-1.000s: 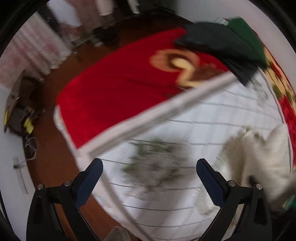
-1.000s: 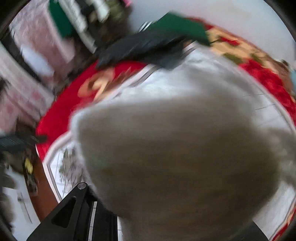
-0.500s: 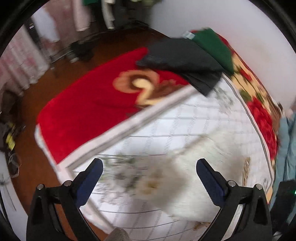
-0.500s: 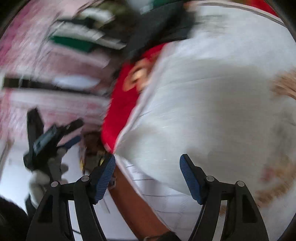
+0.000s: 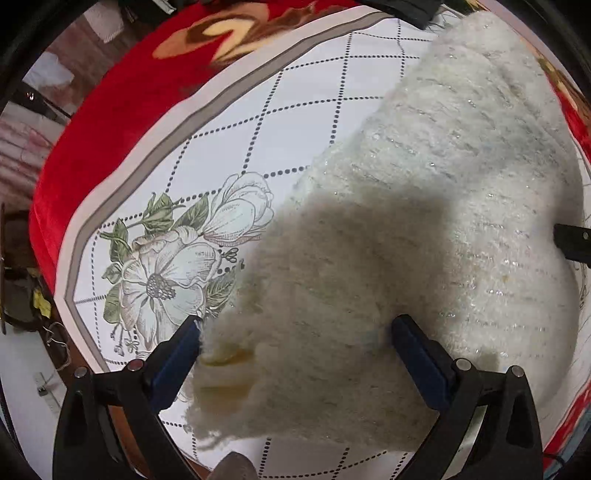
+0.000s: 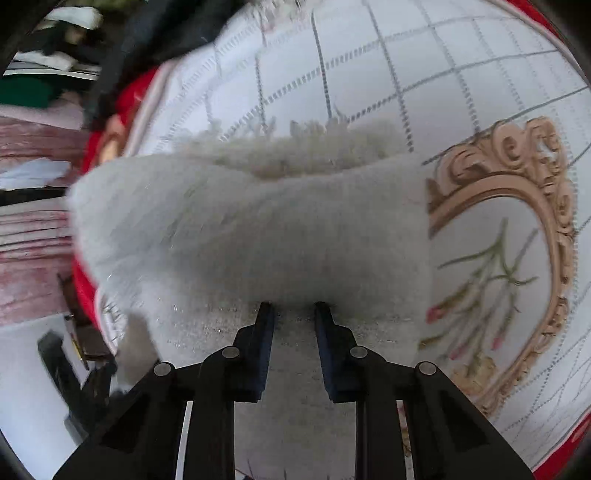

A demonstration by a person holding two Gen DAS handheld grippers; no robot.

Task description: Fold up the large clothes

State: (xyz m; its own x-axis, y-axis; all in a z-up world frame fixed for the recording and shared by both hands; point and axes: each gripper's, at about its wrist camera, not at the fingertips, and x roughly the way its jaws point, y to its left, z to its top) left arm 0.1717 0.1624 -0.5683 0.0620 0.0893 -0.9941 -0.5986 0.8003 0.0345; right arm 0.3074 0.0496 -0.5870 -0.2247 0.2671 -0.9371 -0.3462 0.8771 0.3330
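A white fuzzy sweater [image 5: 424, 206] lies spread on a white quilted sheet [image 5: 229, 122] with a printed flower. My left gripper [image 5: 295, 328] points straight down over the sweater's near edge. It is open wide, with the fabric lying loose between its blue pads [image 5: 184, 350]. In the right wrist view the same sweater [image 6: 251, 221] bunches up in front of my right gripper [image 6: 293, 314]. Its jaws are closing, narrow, with a fold of the sweater pinched between them. A dark part at the right edge of the left wrist view [image 5: 572, 243] may be that gripper.
A red patterned blanket [image 5: 110, 103] lies under the sheet and shows along the bed's left edge. Dark folded clothes [image 5: 402, 11] sit at the far end. Wooden floor [image 5: 26, 266] and clutter lie left of the bed. A gold ornamental print [image 6: 524, 206] marks the sheet on the right.
Both grippers came down close to the bed. The right gripper opened, then narrowed again on the sweater. The sweater now lies spread under the open left gripper.
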